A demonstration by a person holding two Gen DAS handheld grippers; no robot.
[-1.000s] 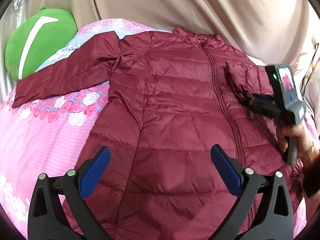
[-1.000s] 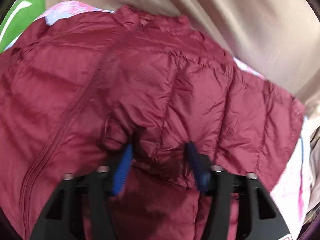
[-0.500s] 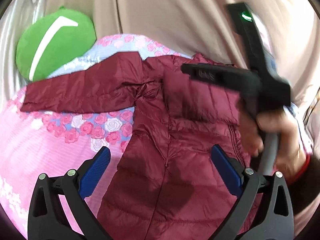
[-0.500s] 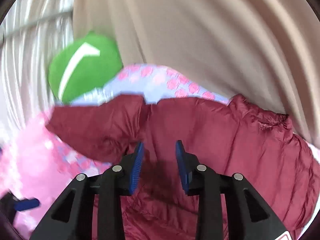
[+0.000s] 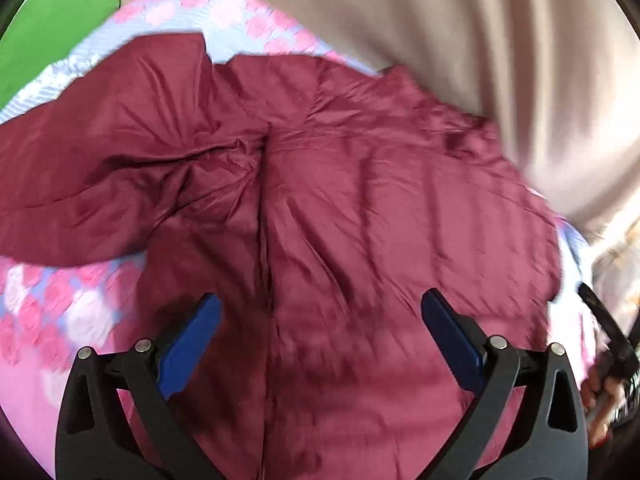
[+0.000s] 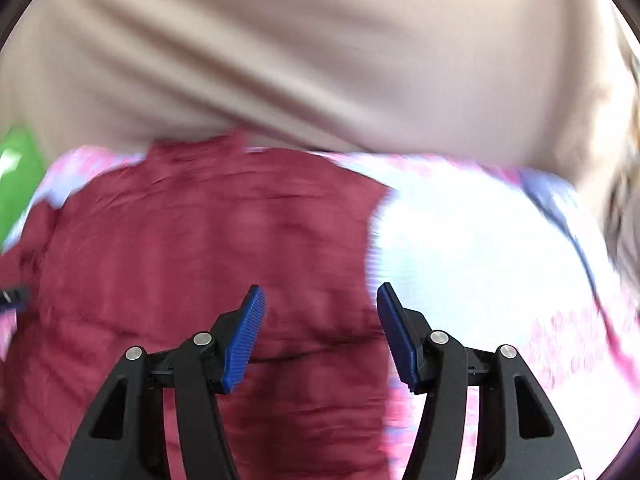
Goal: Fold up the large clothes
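A maroon puffer jacket point(image 5: 360, 208) lies on a pink floral bedspread point(image 5: 48, 320). Its right side is folded over the body, and the left sleeve point(image 5: 100, 168) stretches out to the left. My left gripper point(image 5: 320, 320) is open and empty, hovering over the jacket's lower part. In the right wrist view the jacket point(image 6: 200, 260) fills the left and middle, blurred. My right gripper point(image 6: 320, 308) is open and empty above the jacket's right edge, with bedspread point(image 6: 480, 264) to its right. The right gripper's body and the hand on it show at the left wrist view's right edge point(image 5: 612, 344).
A beige curtain point(image 5: 440, 40) hangs behind the bed and fills the top of the right wrist view point(image 6: 320, 60). A green plush cushion point(image 5: 52, 20) sits at the far left, also seen in the right wrist view point(image 6: 16, 176).
My right gripper carried the right sleeve across the jacket, let it go, opened and swung back to the right edge. My left gripper moved closer over the jacket and stayed open.
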